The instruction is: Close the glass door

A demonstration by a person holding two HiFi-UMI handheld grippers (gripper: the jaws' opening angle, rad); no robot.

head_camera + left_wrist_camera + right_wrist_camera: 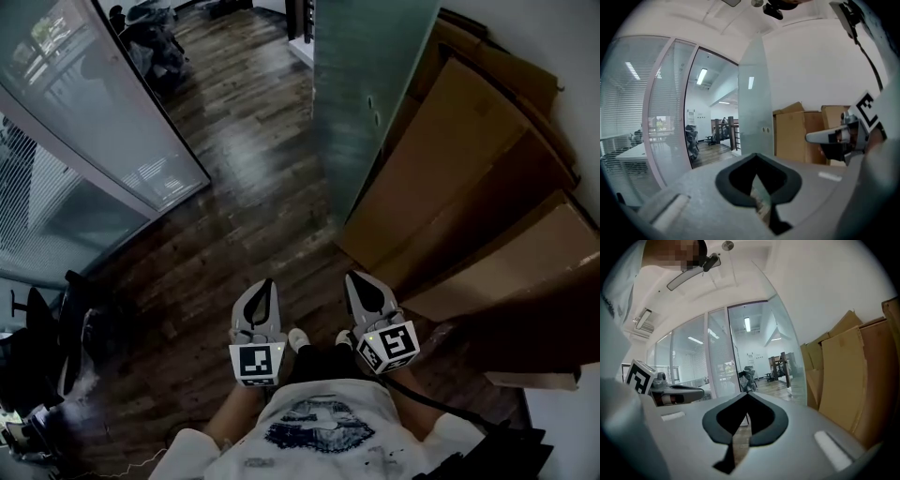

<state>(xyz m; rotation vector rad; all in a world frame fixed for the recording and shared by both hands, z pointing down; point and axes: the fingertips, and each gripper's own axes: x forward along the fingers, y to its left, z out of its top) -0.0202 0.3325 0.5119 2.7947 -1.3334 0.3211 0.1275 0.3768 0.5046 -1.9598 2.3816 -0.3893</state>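
Left gripper [266, 284] and right gripper [356, 278], jaws shut on nothing, hang short of the door [370, 103], and their tips may skid off its smooth glass into the cardboard [469, 187]

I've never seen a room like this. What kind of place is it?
Probably an office: glass walls with blinds, a frosted glass door standing open, and flat cardboard boxes leaning against the wall.

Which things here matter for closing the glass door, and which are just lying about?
For the job:
- glass door, standing open
- left gripper, fingers shut, empty
- right gripper, fingers shut, empty

Just lying about:
- cardboard boxes behind the door
- chair past the doorway
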